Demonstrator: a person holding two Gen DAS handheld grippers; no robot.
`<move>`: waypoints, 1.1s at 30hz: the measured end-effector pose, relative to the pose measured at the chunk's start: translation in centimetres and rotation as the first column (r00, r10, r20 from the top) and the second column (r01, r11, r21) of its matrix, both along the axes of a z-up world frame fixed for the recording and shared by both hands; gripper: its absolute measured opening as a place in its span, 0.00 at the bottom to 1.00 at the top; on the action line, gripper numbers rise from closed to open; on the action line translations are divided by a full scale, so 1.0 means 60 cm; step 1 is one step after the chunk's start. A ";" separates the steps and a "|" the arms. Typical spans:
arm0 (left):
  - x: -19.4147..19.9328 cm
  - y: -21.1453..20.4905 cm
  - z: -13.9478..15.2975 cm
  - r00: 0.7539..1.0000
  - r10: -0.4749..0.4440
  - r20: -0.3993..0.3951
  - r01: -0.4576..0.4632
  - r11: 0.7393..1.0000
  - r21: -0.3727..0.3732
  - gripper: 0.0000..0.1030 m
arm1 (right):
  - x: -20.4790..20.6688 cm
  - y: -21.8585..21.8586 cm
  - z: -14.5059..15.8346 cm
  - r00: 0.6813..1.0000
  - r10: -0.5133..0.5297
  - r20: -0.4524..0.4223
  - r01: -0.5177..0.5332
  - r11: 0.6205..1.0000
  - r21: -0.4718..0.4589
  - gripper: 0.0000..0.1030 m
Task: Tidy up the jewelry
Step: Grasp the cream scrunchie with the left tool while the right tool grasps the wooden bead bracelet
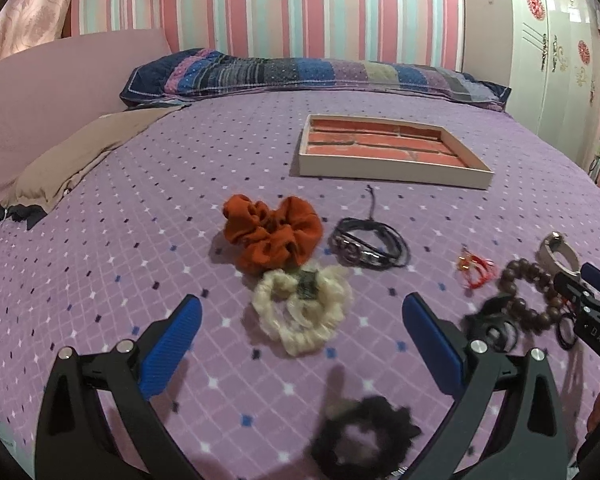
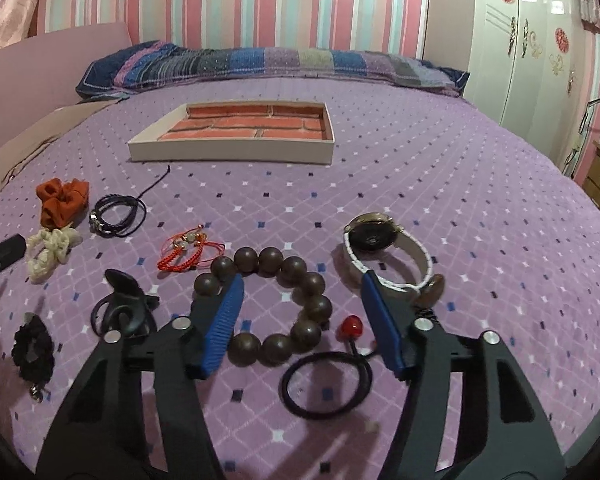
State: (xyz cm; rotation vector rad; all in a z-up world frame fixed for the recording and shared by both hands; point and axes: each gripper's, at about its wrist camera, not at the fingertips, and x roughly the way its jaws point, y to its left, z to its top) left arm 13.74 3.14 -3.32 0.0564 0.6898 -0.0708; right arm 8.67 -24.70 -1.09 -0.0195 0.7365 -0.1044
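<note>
We hold both grippers low over a purple checked bedspread (image 2: 420, 168) where the jewelry lies scattered. Our right gripper (image 2: 300, 312) has its fingers (image 2: 224, 320) released and spread to either side of the brown bead bracelet (image 2: 284, 304), the left pad at the bracelet's near-left beads and the right pad just beside the white-strapped watch (image 2: 384, 248); we cannot tell whether a pad touches the beads. A black hair tie with a red bead (image 2: 324, 384) lies just in front of the bracelet, and a red cord bracelet (image 2: 188, 252) lies just beyond it. Our left gripper (image 1: 300, 340) is also released, its blue pads wide apart on either side of the cream scrunchie (image 1: 304, 312), grasping nothing. The orange scrunchie (image 1: 272, 232) touches the cream one on its far side, the black cord bracelet (image 1: 368, 244) rests near to the right, and a black scrunchie (image 1: 364, 436) lies close under the gripper. The shallow tray with the brick-pattern base (image 1: 392, 170) sits farther up the bed, well apart from everything.
</note>
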 end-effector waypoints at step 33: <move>0.094 -0.016 -0.081 0.984 -0.082 -0.155 0.083 0.997 0.003 0.36 | 0.067 -0.025 -0.062 0.995 0.019 -0.098 -0.014 0.999 0.050 0.25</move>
